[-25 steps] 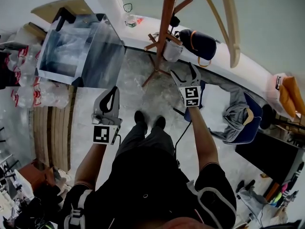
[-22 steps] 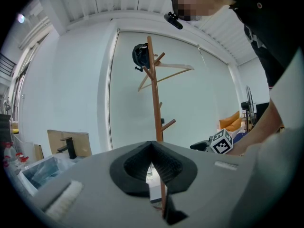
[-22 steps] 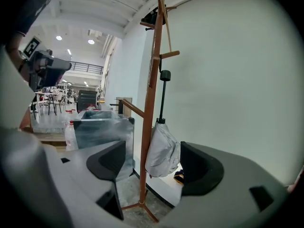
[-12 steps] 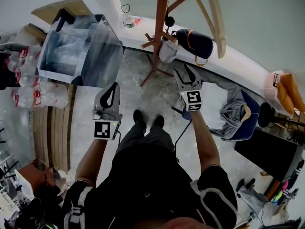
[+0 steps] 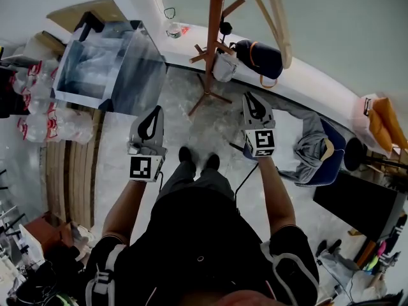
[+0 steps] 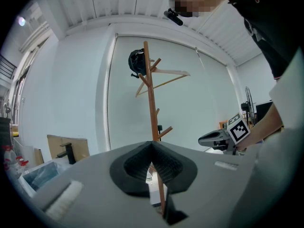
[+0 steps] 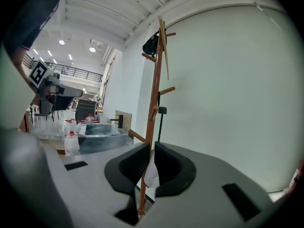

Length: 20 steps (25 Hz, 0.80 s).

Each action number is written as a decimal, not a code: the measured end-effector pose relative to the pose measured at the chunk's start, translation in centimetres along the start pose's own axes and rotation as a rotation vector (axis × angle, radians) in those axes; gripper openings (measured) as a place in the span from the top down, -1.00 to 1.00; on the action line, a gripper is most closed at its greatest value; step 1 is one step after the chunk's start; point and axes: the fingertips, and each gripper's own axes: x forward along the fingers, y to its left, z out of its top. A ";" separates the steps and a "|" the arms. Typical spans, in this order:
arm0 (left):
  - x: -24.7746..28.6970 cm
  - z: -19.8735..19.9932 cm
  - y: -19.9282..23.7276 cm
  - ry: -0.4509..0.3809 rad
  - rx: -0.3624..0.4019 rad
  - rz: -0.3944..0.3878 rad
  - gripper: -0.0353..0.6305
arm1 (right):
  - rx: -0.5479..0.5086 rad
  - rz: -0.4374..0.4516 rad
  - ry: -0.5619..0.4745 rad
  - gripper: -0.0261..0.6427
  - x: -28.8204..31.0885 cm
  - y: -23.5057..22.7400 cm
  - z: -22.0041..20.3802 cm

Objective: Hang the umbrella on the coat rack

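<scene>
A wooden coat rack (image 5: 215,30) stands on the floor ahead of me. A white folded umbrella (image 5: 224,69) with a black handle hangs from one of its low pegs. It also shows behind the jaws as the umbrella (image 7: 151,175) in the right gripper view. My right gripper (image 5: 249,97) is drawn back from the umbrella. Its jaws are closing, almost together, with nothing between them (image 7: 152,147). My left gripper (image 5: 155,110) is held level to the left of the rack, shut and empty (image 6: 152,143). Neither gripper touches the rack (image 6: 151,103).
A wooden hanger (image 5: 280,24) and a black cap (image 6: 137,61) hang high on the rack. A dark blue bag (image 5: 261,57) lies by the wall. At left are a glass tank (image 5: 105,62) and several water bottles (image 5: 38,88). At right, a blue chair with grey clothing (image 5: 319,152).
The right gripper was open close to the hanging umbrella. It has pulled back and upward, and its jaws have come together. The umbrella stays on the peg. The left gripper has barely moved.
</scene>
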 end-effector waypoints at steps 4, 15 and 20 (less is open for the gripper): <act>-0.3 0.4 -0.2 -0.010 0.004 0.006 0.89 | 0.005 -0.012 -0.017 0.91 -1.4 0.0 1.6; -1.3 1.6 -0.7 -0.014 0.013 0.015 0.89 | 0.041 -0.066 -0.041 0.92 -5.8 0.0 6.2; -2.2 1.9 -1.3 -0.011 0.040 0.001 0.89 | 0.035 -0.096 -0.058 0.92 -7.7 0.0 7.6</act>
